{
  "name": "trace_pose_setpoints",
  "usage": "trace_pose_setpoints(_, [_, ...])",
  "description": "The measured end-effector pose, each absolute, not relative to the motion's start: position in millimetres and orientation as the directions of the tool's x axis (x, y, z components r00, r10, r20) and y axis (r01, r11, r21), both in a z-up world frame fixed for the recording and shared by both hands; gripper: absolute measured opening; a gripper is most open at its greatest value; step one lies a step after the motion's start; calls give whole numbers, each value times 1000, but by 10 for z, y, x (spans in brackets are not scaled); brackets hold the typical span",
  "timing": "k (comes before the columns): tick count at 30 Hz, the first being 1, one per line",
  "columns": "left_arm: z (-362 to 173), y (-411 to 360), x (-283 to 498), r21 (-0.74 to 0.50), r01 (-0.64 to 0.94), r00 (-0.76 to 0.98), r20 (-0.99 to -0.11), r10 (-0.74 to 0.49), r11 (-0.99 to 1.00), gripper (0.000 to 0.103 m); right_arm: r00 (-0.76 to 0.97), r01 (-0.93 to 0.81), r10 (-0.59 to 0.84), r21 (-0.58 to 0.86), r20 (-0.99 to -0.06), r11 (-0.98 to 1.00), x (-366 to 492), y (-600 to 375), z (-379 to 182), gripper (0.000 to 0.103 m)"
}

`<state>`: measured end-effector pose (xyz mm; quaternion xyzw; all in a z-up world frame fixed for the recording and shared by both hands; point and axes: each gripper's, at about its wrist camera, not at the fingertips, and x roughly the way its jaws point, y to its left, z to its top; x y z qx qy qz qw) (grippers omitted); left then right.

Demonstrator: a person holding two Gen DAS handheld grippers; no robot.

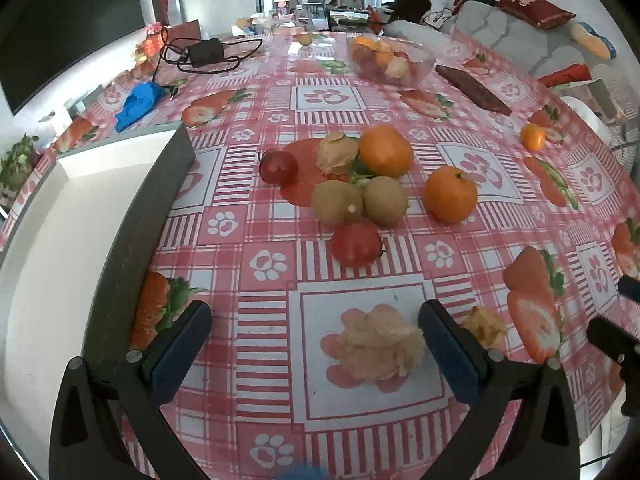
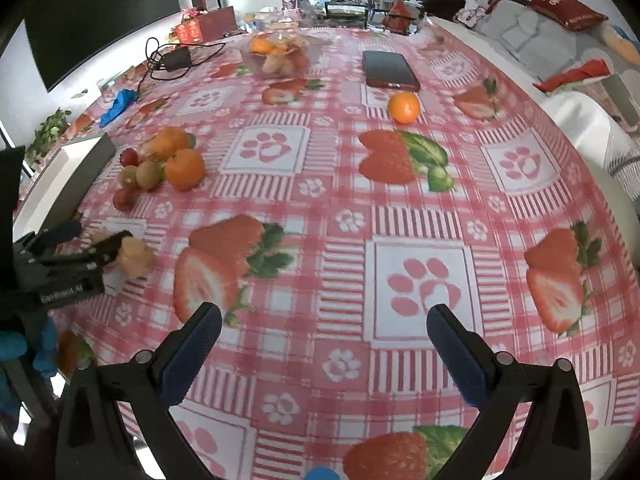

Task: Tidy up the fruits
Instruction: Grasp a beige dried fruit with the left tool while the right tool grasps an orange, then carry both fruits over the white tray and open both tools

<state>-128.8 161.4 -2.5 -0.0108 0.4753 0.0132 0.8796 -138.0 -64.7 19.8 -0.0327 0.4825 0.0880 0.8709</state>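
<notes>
Left gripper (image 1: 316,344): jaws spread wide, 1 pale papery fruit (image 1: 380,344) lying between them, seemingly untouched. Right gripper (image 2: 324,344): jaws spread wide over bare tablecloth (image 2: 320,208).

The tablecloth (image 2: 400,200) is pink-and-white check printed with red strawberries and pink paw prints. On it lie orange mandarins (image 1: 386,156), brown-green kiwis (image 1: 384,200), red tomatoes (image 1: 355,243) and pale tan husked fruits (image 1: 378,342). A blue cloth (image 1: 138,102) sits near the left edge, beside a black adapter (image 1: 206,51); gripper pads (image 2: 188,360) are dark blue.
</notes>
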Motion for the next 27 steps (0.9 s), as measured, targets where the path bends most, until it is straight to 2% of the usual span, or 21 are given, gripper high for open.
trace_pose_setpoints(6, [-11,1605,-1250,-4,-34,512,-859,14,999,102,514,-226,166,54,-841,973,-1105,-381,319,103])
trace_pose_setpoints(11, [3,1584,-1279,-4,-20,519,-855,7,1000,98,490,-309,198,43,-849,950,-783,62,316,103])
trace_pose_setpoints(14, [25,1567,-1300,-5,-15,522,-853,3,1000,91,473,-355,193,15,-860,935,-611,328,233,103])
trace_pose_setpoints(16, [42,1559,-1299,-8,-11,525,-851,-1,1000,77,464,-378,194,4,-864,926,-533,462,185,102])
trace_pose_setpoints(17, [59,1546,-1298,-8,1,529,-848,-7,1000,73,456,-390,197,5,-868,921,-509,505,166,95])
trace_pose_setpoints(19, [80,1531,-1291,-10,13,531,-847,-15,1000,53,425,-409,203,13,-882,913,-448,606,106,73])
trace_pose_setpoints(20, [88,1530,-1289,-12,16,531,-847,-19,1000,46,413,-410,200,15,-888,912,-432,632,71,68])
trace_pose_setpoints(21, [104,1538,-1285,-22,23,530,-847,-31,999,31,428,-405,181,-8,-885,914,-436,652,68,61])
trace_pose_setpoints(22, [106,1550,-1283,-30,26,526,-849,-39,999,31,435,-406,182,-12,-882,914,-442,659,78,44])
trace_pose_setpoints(23, [112,1575,-1286,-50,27,521,-852,-57,998,30,430,-412,200,6,-880,911,-443,656,92,37])
trace_pose_setpoints(27, [220,1723,-1358,-136,12,514,-849,-123,991,30,436,-364,227,60,-871,930,-469,504,188,37])
